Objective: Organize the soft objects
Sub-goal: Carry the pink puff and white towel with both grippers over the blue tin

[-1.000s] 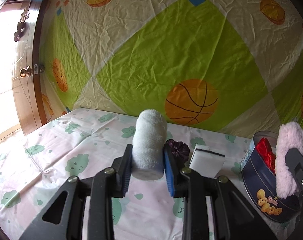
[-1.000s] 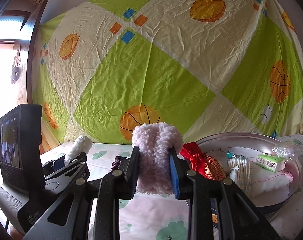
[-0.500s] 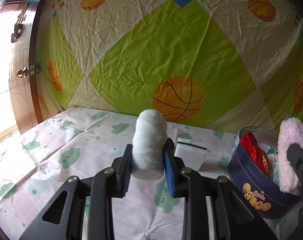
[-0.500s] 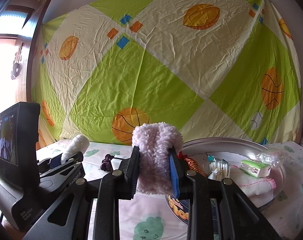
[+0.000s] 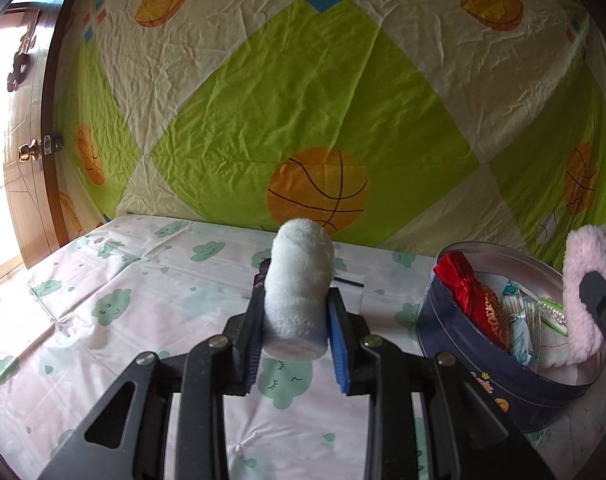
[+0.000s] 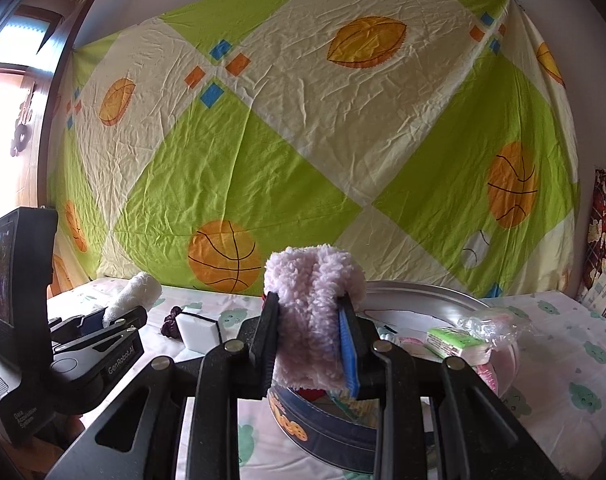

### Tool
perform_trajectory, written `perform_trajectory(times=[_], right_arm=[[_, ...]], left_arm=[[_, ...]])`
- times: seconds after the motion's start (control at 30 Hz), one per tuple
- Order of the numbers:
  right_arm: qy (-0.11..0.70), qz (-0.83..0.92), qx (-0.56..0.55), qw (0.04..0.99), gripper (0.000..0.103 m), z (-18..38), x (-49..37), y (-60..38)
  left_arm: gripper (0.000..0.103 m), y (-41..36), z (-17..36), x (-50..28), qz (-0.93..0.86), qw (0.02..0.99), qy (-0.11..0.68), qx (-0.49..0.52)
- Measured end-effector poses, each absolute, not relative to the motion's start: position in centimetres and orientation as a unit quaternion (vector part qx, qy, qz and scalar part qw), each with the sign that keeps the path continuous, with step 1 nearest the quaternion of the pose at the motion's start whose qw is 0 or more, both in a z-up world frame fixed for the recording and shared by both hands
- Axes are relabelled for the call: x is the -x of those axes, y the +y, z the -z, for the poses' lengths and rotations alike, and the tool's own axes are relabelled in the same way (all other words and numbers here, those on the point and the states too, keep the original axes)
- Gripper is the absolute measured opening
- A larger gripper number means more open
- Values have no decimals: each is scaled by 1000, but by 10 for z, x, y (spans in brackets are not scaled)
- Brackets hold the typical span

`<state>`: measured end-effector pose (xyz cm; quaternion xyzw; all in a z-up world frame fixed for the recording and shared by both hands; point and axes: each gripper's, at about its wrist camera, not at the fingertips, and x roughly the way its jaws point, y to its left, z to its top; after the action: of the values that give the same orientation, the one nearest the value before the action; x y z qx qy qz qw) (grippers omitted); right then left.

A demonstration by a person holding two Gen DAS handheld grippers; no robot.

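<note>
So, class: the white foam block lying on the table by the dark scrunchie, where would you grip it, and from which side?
Grip the white foam block across its two long flat sides, coming from above: it lies flat, its top is bare, and the dark scrunchie crowds its left end.

The tin [image 5: 499,364] sits on the table [image 5: 115,280], right of the sponge [image 6: 199,330].

At the centre of the frame the right gripper [image 6: 307,344] clamps a pink fluffy roll [image 6: 313,320] above the dark tin [image 6: 323,436]; the left gripper [image 6: 115,320] holds a white roll [image 6: 137,294] at left.
</note>
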<state>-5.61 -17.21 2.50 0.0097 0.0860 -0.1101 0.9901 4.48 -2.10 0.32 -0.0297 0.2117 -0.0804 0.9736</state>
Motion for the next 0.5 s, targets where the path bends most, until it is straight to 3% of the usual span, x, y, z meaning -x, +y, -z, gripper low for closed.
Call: perform_trajectory(times=[0.5], right_arm=[[67, 134, -17, 989, 29, -34, 68, -209]], left_arm=[[28, -52, -11, -32, 105, 973, 202, 36]])
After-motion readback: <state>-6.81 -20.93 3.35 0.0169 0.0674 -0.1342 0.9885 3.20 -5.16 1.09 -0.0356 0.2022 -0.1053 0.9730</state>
